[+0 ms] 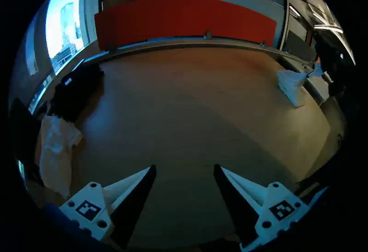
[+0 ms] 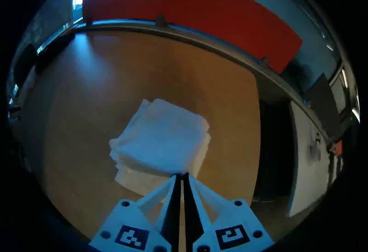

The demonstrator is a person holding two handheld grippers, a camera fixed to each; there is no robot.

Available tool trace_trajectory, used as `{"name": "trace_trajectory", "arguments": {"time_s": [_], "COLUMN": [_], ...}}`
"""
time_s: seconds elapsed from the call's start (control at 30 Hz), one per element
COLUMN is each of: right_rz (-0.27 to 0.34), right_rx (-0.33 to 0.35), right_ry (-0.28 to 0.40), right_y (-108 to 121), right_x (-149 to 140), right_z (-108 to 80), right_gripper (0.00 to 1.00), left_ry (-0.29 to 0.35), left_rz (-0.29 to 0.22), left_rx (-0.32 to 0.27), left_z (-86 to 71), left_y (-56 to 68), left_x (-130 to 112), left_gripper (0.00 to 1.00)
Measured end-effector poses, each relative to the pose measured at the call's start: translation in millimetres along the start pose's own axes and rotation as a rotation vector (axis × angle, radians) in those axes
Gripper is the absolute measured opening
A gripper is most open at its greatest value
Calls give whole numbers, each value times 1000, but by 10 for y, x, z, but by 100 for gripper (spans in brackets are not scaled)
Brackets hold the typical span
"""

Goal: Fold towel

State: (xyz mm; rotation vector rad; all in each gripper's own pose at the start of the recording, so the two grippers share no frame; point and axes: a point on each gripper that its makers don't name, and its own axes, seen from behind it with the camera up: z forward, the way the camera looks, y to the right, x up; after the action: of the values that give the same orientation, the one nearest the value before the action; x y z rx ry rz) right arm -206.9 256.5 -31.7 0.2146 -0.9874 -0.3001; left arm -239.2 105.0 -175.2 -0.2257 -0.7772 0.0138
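Observation:
A white folded towel point(image 2: 161, 144) lies on the wooden table point(image 2: 92, 91) in the right gripper view, several layers thick. My right gripper point(image 2: 181, 177) has its fingers almost together, pinching the towel's near edge. In the left gripper view the same towel point(image 1: 290, 85) shows at the far right of the table point(image 1: 193, 114), with a bluish part of the other gripper point(image 1: 317, 70) beside it. My left gripper point(image 1: 184, 171) hangs open over bare wood, nothing between its fingers.
A red divider panel point(image 1: 184, 17) runs along the table's far edge. A dark bag point(image 1: 76, 91) sits at the left end, and a white cloth point(image 1: 55, 151) hangs below it. A dark gap and a white cabinet point(image 2: 308, 169) lie past the table's right edge.

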Motion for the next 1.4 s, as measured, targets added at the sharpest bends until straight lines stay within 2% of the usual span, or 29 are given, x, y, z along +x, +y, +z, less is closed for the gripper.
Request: {"name": "trace_trajectory", "arguments": {"time_s": [0.4, 0.8, 1.2, 1.33, 1.4], "right_rz": [47, 45, 47, 49, 49], "right_rx": [-10, -20, -19, -21, -24], "right_ry": [-67, -99, -112, -115, -114], "right_y": [34, 99, 32, 31, 34], "right_x": [-319, -426, -482, -500, -503], "right_z": [108, 96, 133, 135, 133], "right_gripper": [3, 3, 3, 7, 12], "left_ry": [-4, -7, -6, -6, -6], "left_rz": [-5, -4, -6, -4, -4], "left_rx": [6, 7, 7, 9, 10], "left_z": [-1, 4, -4, -6, -7], "left_y": [-24, -25, -27, -45, -52], "left_x": [-29, -32, -31, -33, -35], "left_gripper": [93, 93, 93, 93, 93]}}
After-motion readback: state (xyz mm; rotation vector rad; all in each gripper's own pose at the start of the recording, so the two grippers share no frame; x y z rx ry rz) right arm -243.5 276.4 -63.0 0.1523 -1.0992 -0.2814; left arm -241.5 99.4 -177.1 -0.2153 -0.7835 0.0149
